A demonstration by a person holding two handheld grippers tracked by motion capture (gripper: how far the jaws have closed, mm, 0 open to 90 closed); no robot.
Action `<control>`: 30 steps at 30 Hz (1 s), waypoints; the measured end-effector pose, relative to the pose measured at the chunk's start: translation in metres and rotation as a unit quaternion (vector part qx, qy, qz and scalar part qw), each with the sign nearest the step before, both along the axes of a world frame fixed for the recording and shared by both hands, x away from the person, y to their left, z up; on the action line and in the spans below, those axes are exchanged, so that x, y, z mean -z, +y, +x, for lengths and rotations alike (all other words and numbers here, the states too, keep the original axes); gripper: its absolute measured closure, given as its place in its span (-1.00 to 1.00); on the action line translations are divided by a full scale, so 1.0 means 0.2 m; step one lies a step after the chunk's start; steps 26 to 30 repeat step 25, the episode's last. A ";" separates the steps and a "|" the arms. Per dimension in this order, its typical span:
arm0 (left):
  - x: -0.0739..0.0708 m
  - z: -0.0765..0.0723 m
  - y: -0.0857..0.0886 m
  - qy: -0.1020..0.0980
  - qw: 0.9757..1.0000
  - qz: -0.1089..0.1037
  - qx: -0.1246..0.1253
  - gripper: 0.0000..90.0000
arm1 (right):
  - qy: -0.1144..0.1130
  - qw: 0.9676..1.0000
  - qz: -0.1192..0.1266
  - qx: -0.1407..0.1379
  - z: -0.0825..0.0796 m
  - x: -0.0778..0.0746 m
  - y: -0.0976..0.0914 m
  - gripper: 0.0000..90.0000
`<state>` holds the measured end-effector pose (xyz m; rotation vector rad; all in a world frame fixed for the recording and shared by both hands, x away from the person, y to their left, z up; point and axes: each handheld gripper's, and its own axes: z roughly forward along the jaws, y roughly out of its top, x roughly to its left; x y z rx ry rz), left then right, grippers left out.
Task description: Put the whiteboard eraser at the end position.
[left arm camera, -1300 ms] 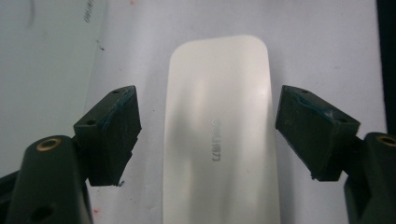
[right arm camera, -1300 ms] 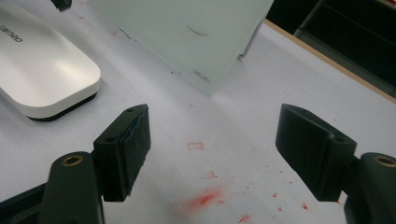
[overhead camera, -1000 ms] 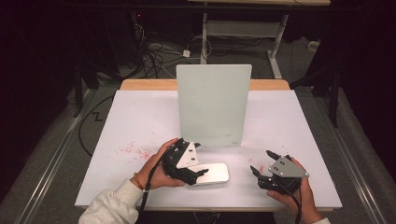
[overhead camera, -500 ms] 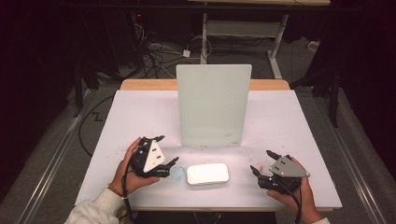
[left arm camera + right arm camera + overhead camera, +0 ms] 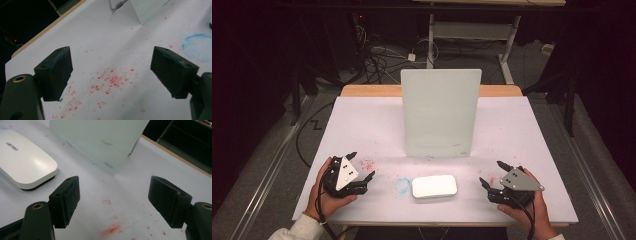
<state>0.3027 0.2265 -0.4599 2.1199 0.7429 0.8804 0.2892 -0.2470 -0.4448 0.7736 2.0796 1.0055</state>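
The table point(image 5: 362, 125) has a white top with a strip of bare wood along its far edge, and it stands on a grey floor point(image 5: 277, 165) in a room that falls into darkness on every side. Behind it a tangle of cables point(image 5: 379, 55) lies on the floor beside a pale metal frame point(image 5: 472, 32), and a metal rail point(image 5: 259, 187) runs along the left.

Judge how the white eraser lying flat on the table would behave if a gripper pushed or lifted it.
The white eraser lies flat and low, so it would probably slide, not tip. Its glossy top looks rigid and possibly slippery for the fingers.
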 end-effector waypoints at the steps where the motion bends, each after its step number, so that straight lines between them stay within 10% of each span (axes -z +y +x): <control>1: 0.00 0.00 0.00 0.001 1.000 0.001 0.002 -0.61 | -0.001 1.000 -0.003 -0.002 0.00 0.00 0.00 -0.42; 30: 0.03 0.04 -0.04 0.019 1.000 0.015 0.005 -0.61 | 0.003 1.000 0.000 0.007 0.01 0.01 -0.03 -0.43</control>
